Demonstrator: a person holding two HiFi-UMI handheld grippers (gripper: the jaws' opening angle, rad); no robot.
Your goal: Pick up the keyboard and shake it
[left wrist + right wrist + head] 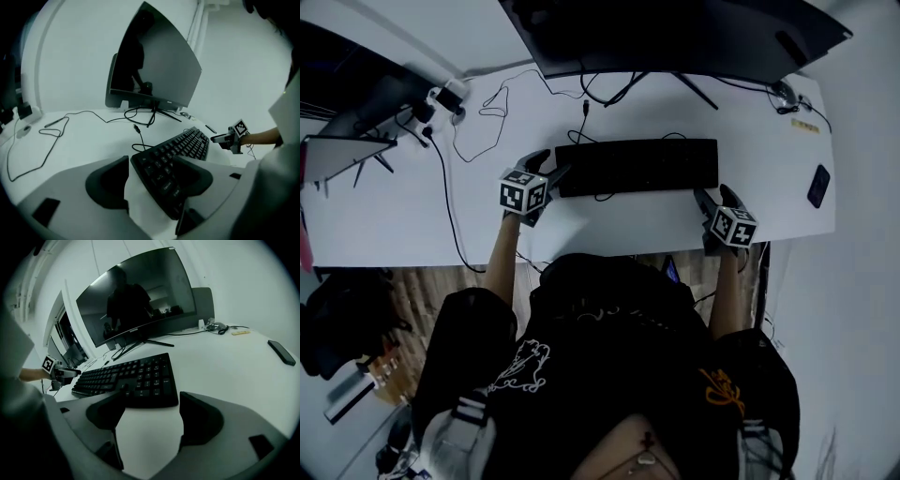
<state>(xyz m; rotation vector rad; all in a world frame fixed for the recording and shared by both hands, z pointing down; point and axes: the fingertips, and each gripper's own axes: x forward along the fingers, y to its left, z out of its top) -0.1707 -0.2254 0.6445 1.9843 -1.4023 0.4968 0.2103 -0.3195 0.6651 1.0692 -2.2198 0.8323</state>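
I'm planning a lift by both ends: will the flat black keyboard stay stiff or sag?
Probably stiff: the flat black keyboard looks like one rigid slab. Likely light, being thin. Its thin black cable, lying loose on the white desk, may swing.

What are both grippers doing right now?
Left gripper: open, keyboard end between its jaws, not gripped.
Right gripper: open, holding nothing.

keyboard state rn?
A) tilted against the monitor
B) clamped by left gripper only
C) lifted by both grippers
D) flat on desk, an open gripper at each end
D: the keyboard lies flat on the desk, with the left gripper and right gripper at its ends, jaws apart.
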